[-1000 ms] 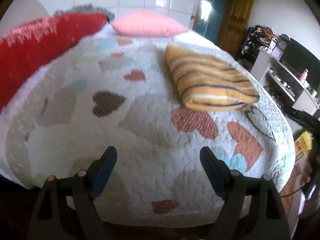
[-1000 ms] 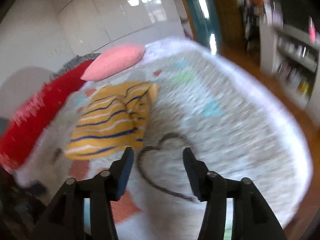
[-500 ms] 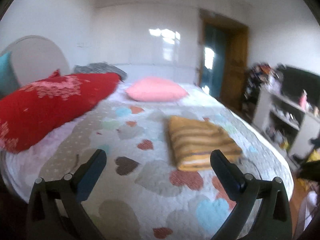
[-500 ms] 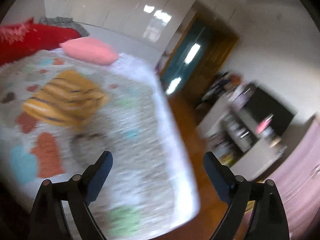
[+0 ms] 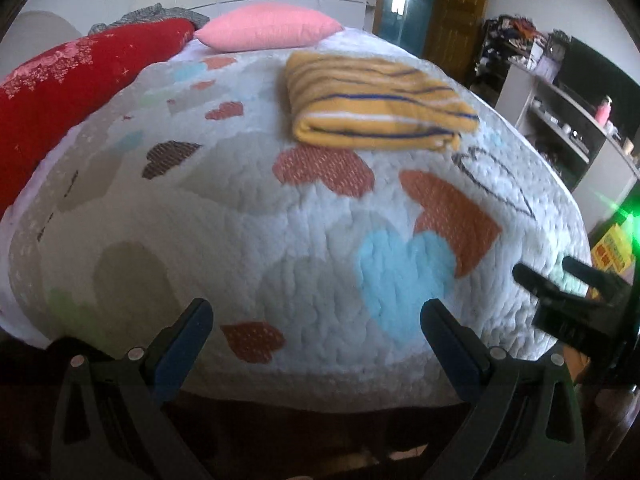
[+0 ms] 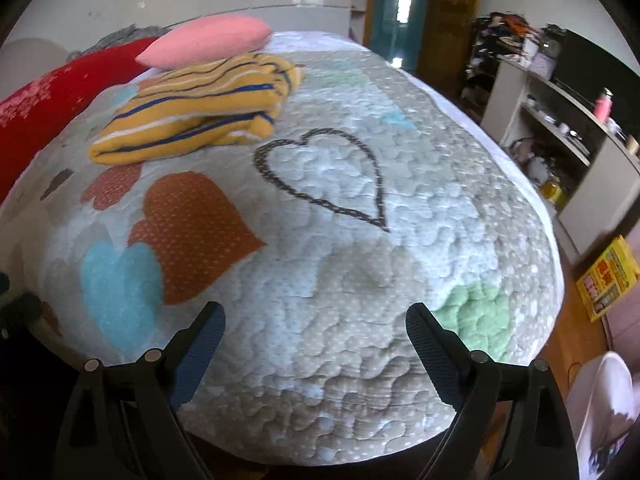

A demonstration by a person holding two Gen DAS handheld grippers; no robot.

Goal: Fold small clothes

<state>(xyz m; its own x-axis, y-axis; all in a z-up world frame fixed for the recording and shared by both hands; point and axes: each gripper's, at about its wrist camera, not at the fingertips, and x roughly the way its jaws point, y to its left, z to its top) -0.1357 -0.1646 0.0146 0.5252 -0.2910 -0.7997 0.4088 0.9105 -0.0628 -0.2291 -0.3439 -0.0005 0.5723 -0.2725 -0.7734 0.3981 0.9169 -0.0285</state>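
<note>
A yellow garment with blue and white stripes (image 5: pixel 376 104) lies folded in a thick rectangle on the heart-patterned quilt (image 5: pixel 256 216); it also shows in the right wrist view (image 6: pixel 200 108). My left gripper (image 5: pixel 316 320) is open and empty, low over the near edge of the bed, well short of the garment. My right gripper (image 6: pixel 316 324) is open and empty at the near edge too, and its black body shows in the left wrist view (image 5: pixel 568 300).
A red blanket (image 5: pixel 72 80) lies along the bed's left side and a pink pillow (image 5: pixel 268 28) at the head. White shelves (image 6: pixel 568 128) and a door (image 6: pixel 444 12) stand to the right. A yellow box (image 6: pixel 608 276) lies on the wooden floor.
Both grippers swung up and away half a second ago, then came back low over the near edge of the bed. The right gripper's jaws are wider than a second ago. The folded garment has not moved.
</note>
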